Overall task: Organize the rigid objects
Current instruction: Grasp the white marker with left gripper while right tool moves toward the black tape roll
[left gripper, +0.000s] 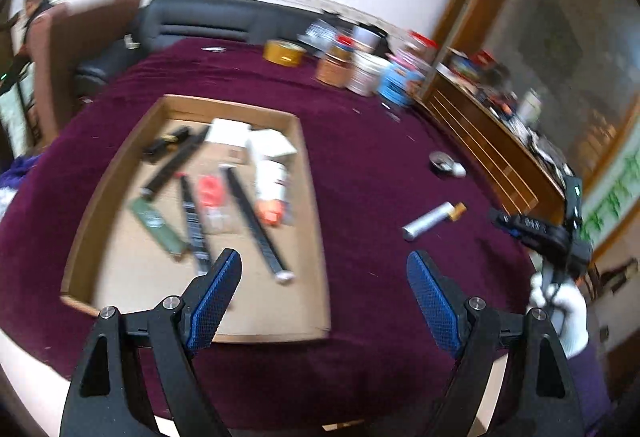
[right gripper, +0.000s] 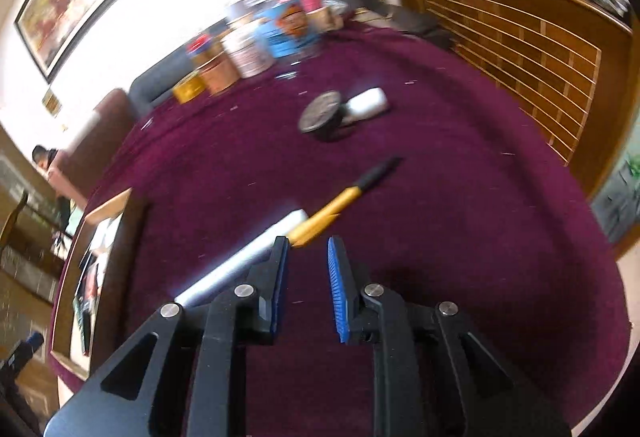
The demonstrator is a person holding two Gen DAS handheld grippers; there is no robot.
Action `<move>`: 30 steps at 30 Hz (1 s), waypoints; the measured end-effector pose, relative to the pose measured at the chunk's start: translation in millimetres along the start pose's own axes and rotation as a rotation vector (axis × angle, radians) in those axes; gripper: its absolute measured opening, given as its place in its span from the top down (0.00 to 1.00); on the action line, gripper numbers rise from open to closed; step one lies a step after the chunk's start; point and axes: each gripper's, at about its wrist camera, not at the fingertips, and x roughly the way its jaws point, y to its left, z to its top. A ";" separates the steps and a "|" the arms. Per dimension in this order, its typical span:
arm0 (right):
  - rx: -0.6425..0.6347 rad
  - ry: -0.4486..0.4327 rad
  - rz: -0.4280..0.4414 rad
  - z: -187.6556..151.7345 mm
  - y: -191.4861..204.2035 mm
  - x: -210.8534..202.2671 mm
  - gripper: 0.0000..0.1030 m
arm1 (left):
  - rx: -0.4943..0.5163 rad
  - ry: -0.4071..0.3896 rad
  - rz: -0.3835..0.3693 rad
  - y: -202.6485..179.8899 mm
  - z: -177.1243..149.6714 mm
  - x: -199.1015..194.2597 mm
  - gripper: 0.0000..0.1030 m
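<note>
A shallow cardboard tray (left gripper: 314, 205) on the maroon cloth holds several black bars, white boxes and a green slab. My left gripper (left gripper: 324, 267) is open and empty above the tray's near right corner. A silver tube (left gripper: 426, 222) and a yellow pen (left gripper: 458, 210) lie right of the tray. In the right wrist view my right gripper (right gripper: 307, 243) is open and empty, just short of the silver tube (right gripper: 244, 259) and the yellow and black pen (right gripper: 344, 199). A round black tin (right gripper: 322, 115) and a white cylinder (right gripper: 368, 102) lie beyond.
Jars, cans and a tape roll (left gripper: 284, 52) crowd the table's far edge (right gripper: 256, 45). A wooden slatted cabinet (right gripper: 520, 49) stands at the right. A dark sofa (left gripper: 192, 23) is behind the table. The right gripper and gloved hand (left gripper: 560, 301) show at the right.
</note>
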 end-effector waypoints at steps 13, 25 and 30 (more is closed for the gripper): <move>0.121 -0.042 0.017 33.9 -43.4 23.1 0.84 | 0.107 0.161 -0.051 -64.8 -17.8 43.4 0.21; 0.110 -0.125 0.012 61.5 -53.4 68.2 0.84 | 0.224 0.239 -0.058 -111.1 -11.6 84.6 0.21; 0.182 -0.123 0.053 60.8 -71.9 64.7 0.84 | 0.294 0.237 -0.040 -138.4 5.4 122.2 0.21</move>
